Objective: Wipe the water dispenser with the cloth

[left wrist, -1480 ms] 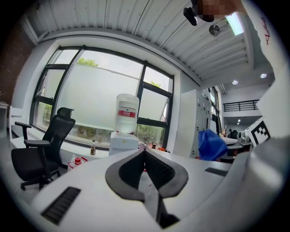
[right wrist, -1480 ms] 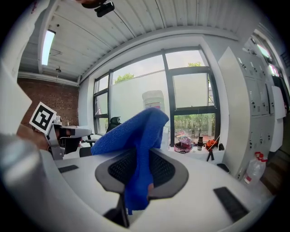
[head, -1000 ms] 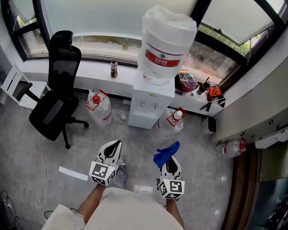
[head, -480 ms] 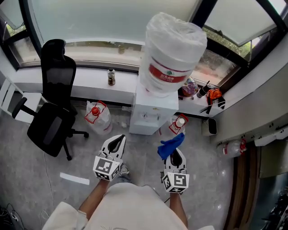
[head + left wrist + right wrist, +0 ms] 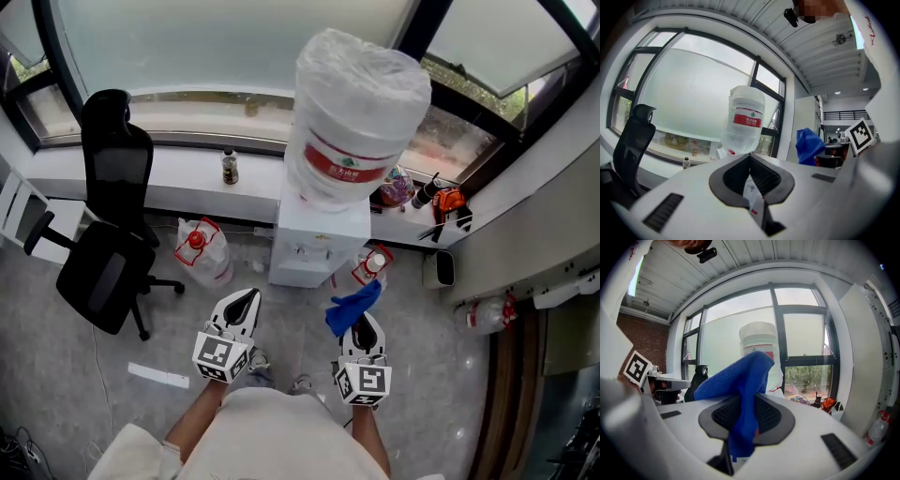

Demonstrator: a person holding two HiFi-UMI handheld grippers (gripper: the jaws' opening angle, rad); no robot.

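Note:
The white water dispenser (image 5: 317,246) stands by the window sill with a large clear bottle (image 5: 354,117) with a red label on top. That bottle shows ahead in the left gripper view (image 5: 745,119) and partly behind the cloth in the right gripper view (image 5: 761,336). My right gripper (image 5: 360,324) is shut on a blue cloth (image 5: 351,305) that sticks up from its jaws (image 5: 740,394), a short way in front of the dispenser. My left gripper (image 5: 240,307) is shut with nothing in it, level with the right one.
A black office chair (image 5: 105,234) stands at the left. Water jugs with red caps sit on the floor at either side of the dispenser (image 5: 199,248) (image 5: 370,267). A small bottle (image 5: 230,167) and clutter (image 5: 441,204) rest on the sill. A grey wall (image 5: 553,206) closes the right.
The dispenser and its bottle have grown larger and nearer in the head view. Both grippers have kept their pose, the cloth still in the right one.

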